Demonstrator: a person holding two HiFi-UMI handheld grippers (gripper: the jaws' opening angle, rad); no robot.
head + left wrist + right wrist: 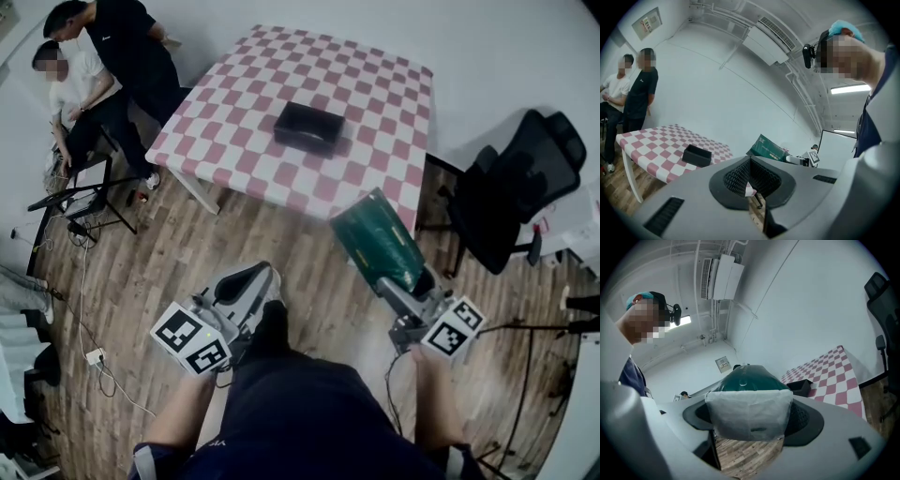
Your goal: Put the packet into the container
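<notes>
Right gripper (394, 281) clamps the glossy green packet (375, 239) by its white seam. Left gripper (248, 281) is closed and empty. A boxy black container (308, 127) sits on the checked table (375, 94).

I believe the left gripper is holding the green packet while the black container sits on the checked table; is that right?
Not quite: the right gripper holds the green packet, as the right gripper view shows. The black container does sit on the checked table.
</notes>
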